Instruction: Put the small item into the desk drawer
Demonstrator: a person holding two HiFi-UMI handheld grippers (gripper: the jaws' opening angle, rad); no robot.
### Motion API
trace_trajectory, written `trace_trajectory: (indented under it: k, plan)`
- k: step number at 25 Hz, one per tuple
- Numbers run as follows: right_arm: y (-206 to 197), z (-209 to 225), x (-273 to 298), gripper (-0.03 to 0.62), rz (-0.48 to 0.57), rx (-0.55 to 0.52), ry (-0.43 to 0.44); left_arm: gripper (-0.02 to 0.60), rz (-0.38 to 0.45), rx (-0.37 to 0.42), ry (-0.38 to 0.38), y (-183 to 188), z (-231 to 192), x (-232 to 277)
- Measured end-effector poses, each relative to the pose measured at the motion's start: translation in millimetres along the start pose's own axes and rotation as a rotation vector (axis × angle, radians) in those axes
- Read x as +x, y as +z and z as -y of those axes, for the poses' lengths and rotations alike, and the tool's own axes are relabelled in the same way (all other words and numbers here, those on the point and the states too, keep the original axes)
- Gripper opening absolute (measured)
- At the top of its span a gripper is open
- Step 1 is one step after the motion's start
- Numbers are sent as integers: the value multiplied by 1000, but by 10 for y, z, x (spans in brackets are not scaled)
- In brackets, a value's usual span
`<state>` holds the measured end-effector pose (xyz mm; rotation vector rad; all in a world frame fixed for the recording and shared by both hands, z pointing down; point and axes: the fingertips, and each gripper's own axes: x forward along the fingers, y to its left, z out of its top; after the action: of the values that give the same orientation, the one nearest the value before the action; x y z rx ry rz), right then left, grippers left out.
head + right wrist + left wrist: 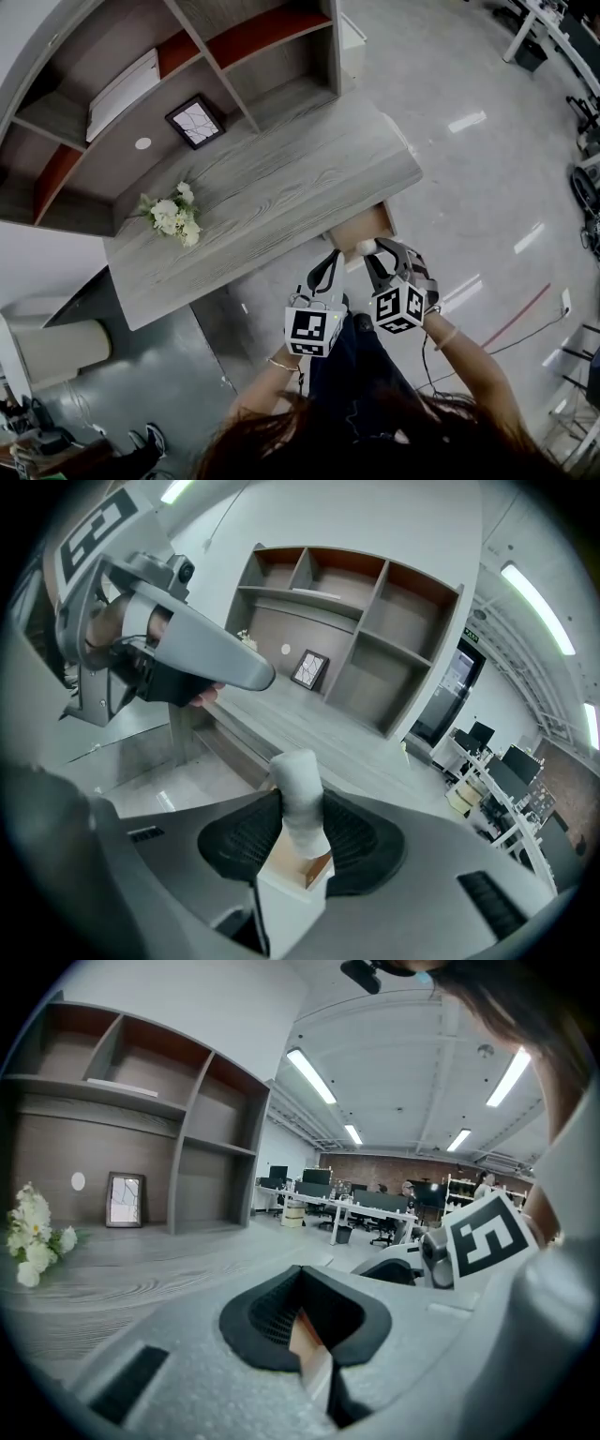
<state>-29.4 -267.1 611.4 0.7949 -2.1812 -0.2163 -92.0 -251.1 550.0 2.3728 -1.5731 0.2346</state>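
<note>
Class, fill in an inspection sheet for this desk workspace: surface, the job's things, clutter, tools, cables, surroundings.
Surface: grey wood-grain desk.
Job's things: drawer pulled open at the desk's near edge; small white item held over the drawer's front.
Clutter: white flowers lying on the desk; picture frame at the back of the desk.
Tools: right tool shut on the small white item; left tool beside it, jaws look together at the tips, nothing held.
Cables: dark cable on the floor at the right.
Surroundings: shelf unit behind the desk; office desks and chairs further off.
</note>
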Motion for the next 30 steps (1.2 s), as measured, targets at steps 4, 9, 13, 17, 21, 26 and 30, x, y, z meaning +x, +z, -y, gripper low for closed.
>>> trace_trajectory:
  k: [4,9,13,17,21,26,30]
  plan:
    - [-91,-73,155,123,-19,-25,18,15,-2,20,-31,-125,-5,92]
    - [-217,-145,354,123,-45,-52,28,15,-16,19,-38,-293,-80,178]
    - [-374,-174,497,123,-72,-62,25,15,-33,17,-35,-449,-145,239]
    - [-526,-232,642,124,-100,-65,31,15,-42,17,-39,-579,-205,290]
    - [-658,-299,788,124,-118,-75,41,15,-46,12,-39,-709,-246,366]
    - [-824,-370,959,124,-144,-103,54,15,-47,12,-49,-853,-271,476]
    - [-923,-393,1109,126,-158,-110,60,15,-50,4,-42,-953,-337,574]
